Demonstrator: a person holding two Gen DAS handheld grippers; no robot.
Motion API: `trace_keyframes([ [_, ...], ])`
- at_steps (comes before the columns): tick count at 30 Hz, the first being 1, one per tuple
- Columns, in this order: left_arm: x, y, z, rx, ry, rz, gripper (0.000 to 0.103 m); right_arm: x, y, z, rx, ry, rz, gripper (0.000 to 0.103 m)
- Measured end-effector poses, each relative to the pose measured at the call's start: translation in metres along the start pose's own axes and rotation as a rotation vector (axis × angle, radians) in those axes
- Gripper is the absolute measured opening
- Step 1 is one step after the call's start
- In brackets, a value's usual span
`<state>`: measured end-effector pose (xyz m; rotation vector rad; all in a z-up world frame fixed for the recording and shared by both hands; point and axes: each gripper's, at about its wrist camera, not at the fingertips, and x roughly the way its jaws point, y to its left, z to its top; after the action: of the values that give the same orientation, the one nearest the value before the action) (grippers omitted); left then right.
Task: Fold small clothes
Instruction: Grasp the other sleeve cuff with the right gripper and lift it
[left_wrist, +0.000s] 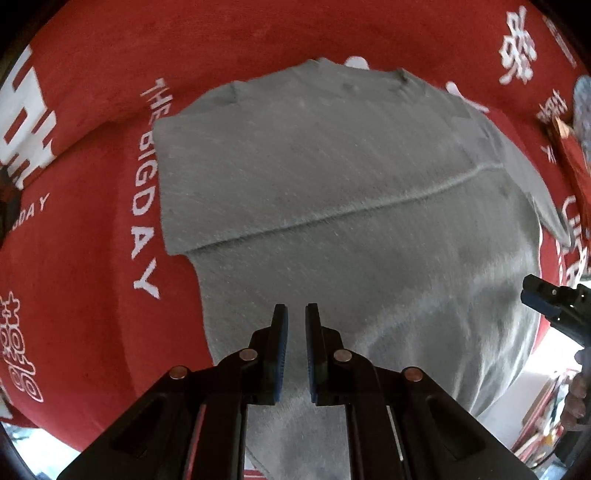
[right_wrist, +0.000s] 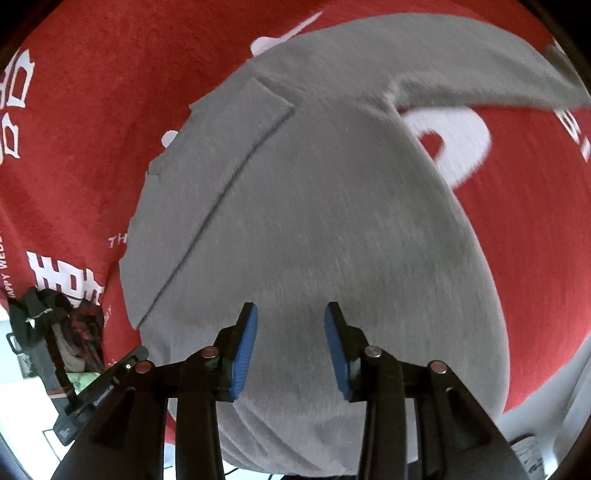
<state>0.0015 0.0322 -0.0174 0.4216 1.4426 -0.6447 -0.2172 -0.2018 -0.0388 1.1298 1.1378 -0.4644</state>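
**Grey garment spread on red cloth, both claws above it**

A grey garment (left_wrist: 332, 206) was seen lying on a red cloth (left_wrist: 92, 240) printed with white lettering. One flap had been folded over the body, its edge marked by a long straight seam line running across the fabric. In the right wrist view the same garment (right_wrist: 314, 221) filled the middle of the picture, with a sleeve stretched away toward the upper right and the folded edge running diagonally on the left side.

The left gripper (left_wrist: 296, 325) was held over the near part of the garment, its blue-padded jaws drawn close together with only a narrow slit between them; nothing was seen clamped in that slit. The right gripper (right_wrist: 290, 325) was held above the fabric with its jaws standing apart, and no cloth was caught between the pads.

The right gripper (left_wrist: 546, 302) was also seen at the right edge of the left wrist view, beside the garment's edge. A dark bundle of clothes (right_wrist: 62, 325) was seen beyond the cloth's edge at lower left of the right wrist view.
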Motion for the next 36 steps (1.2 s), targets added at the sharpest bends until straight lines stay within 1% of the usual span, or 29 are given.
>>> trace_keyframes([
  [1,-0.001,-0.002,-0.002,0.008,0.001,-0.002,0.011,-0.001,-0.003,-0.004,0.013,-0.001,0.003,0.041],
  [2,0.0,-0.004,-0.002,0.016,0.002,-0.004,0.023,-0.003,-0.006,-0.008,0.026,-0.002,0.005,0.041],
  [3,0.001,-0.008,-0.003,0.023,0.004,-0.003,0.047,-0.005,-0.009,-0.012,0.037,-0.004,0.01,0.041],
  [4,0.002,-0.011,-0.003,0.022,0.009,0.008,0.103,-0.007,-0.012,-0.015,0.048,-0.007,0.016,0.041],
  [5,0.0,-0.013,-0.003,0.009,-0.011,0.029,0.101,-0.01,-0.016,-0.018,0.059,-0.012,0.019,0.044],
  [6,0.0,-0.017,-0.003,0.012,-0.015,0.034,0.101,-0.012,-0.019,-0.019,0.065,-0.015,0.018,0.049],
  [7,0.001,-0.021,-0.002,0.019,-0.009,0.027,0.101,-0.014,-0.023,-0.02,0.07,-0.019,0.016,0.052],
  [9,0.001,-0.03,0.0,0.018,-0.008,0.019,0.101,-0.017,-0.032,-0.02,0.079,-0.021,0.012,0.052],
  [13,0.001,-0.051,0.01,0.026,-0.014,0.042,0.101,-0.021,-0.051,-0.013,0.12,-0.005,0.028,0.052],
  [15,0.002,-0.061,0.017,0.018,-0.017,0.046,0.101,-0.026,-0.063,-0.004,0.132,-0.007,0.035,0.052],
  [19,0.007,-0.076,0.03,-0.057,-0.01,0.037,0.101,-0.04,-0.091,0.019,0.169,-0.03,0.046,0.052],
  [21,0.017,-0.085,0.039,-0.088,0.022,0.016,0.101,-0.052,-0.11,0.034,0.2,-0.068,0.046,0.052],
  [23,0.021,-0.098,0.044,-0.091,0.028,0.017,0.101,-0.066,-0.133,0.051,0.234,-0.118,0.05,0.052],
  [25,0.024,-0.117,0.051,-0.075,0.029,0.006,0.101,-0.078,-0.157,0.066,0.278,-0.16,0.053,0.052],
  [28,0.029,-0.145,0.059,-0.034,0.019,0.006,0.101,-0.095,-0.197,0.087,0.375,-0.225,0.062,0.052],
  [30,0.034,-0.163,0.065,-0.007,0.016,0.013,0.101,-0.103,-0.226,0.096,0.457,-0.265,0.082,0.052],
  [32,0.039,-0.18,0.072,0.002,0.019,0.005,0.101,-0.108,-0.25,0.104,0.53,-0.302,0.123,0.052],
  [36,0.045,-0.205,0.083,-0.016,0.023,-0.025,0.101,-0.114,-0.276,0.118,0.601,-0.357,0.184,0.052],
])
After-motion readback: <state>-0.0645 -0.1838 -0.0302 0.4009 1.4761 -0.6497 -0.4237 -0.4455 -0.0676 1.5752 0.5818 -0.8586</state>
